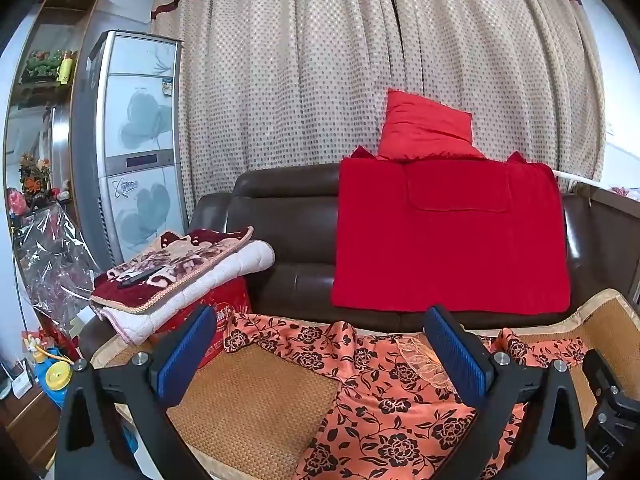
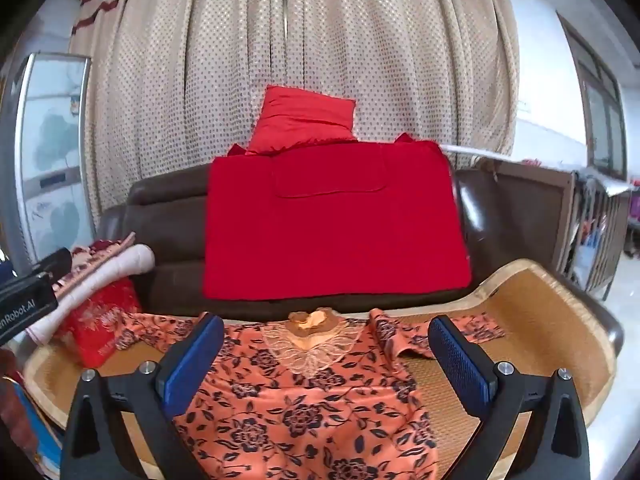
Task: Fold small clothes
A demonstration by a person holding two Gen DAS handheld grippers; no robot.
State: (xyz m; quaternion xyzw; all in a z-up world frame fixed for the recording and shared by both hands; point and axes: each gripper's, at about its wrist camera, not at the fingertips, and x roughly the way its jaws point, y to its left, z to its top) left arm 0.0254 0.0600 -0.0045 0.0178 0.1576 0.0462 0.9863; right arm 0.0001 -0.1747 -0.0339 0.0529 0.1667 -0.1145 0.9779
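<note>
Orange floral top spread flat on woven mat of brown sofa, neckline w/ lace toward backrest, sleeves out to both sides. Right hand-held gripper wide open, nothing btw. blue pads, hanging above middle of garment, just below the lace collar in right wrist view. Left hand-held gripper also fully open, empty, above left part of top and bare mat. No contact w/ cloth seen on either. Red blanket over backrest behind, red cushion on top. Folded blankets at left end of sofa.
</note>
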